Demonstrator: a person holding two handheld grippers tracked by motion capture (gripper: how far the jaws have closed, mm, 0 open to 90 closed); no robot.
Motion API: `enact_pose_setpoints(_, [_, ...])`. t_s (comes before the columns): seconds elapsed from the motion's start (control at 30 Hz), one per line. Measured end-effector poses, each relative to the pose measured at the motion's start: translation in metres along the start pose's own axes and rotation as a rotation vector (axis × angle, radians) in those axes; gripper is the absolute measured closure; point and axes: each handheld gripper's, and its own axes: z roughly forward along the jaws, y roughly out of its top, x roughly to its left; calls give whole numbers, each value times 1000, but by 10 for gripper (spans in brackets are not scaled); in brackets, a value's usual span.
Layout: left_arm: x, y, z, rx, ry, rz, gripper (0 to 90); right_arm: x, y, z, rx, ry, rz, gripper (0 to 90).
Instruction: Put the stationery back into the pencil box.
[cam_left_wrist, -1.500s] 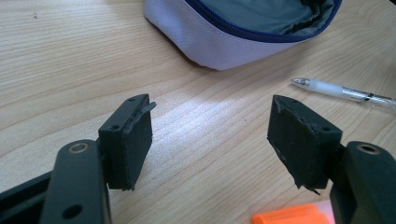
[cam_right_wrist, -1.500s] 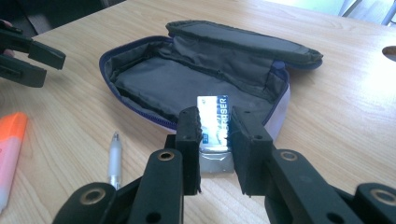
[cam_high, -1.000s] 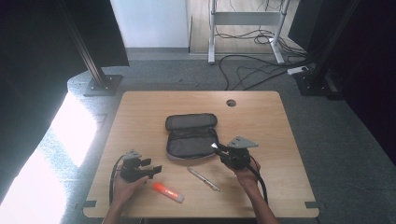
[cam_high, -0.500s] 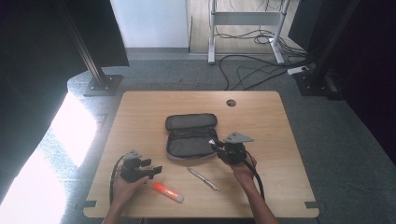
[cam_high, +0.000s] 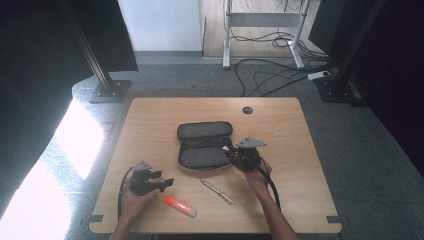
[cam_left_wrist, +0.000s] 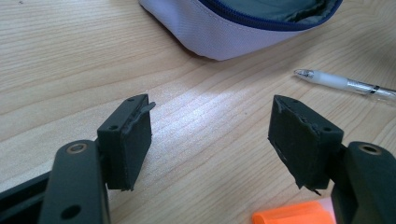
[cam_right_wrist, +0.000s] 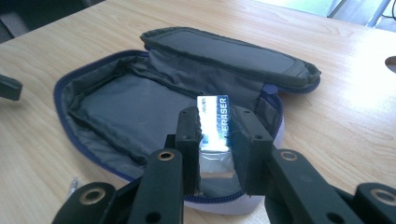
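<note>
An open grey pencil case with a blue zip lies mid-table, lid folded back. My right gripper is at its right rim, shut on a white eraser in a printed sleeve, held over the case's open inside. My left gripper rests near the front left of the table, open with bare wood between its pads. An orange highlighter lies just in front of it, its end at the right jaw. A clear pen lies between the two hands.
The wooden table has a round cable hole at the back right. A black post base stands on the floor behind the left corner. Cables trail on the floor beyond the table.
My right gripper has carried the eraser a little left and away from the person, from beside the case's right end to over its rim. The left gripper has stayed put.
</note>
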Motion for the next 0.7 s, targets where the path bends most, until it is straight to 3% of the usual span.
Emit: enact_pose_setpoints(0.7, [0,0,0,0,3,-4,303,0,7,31,39,-20,-9,726])
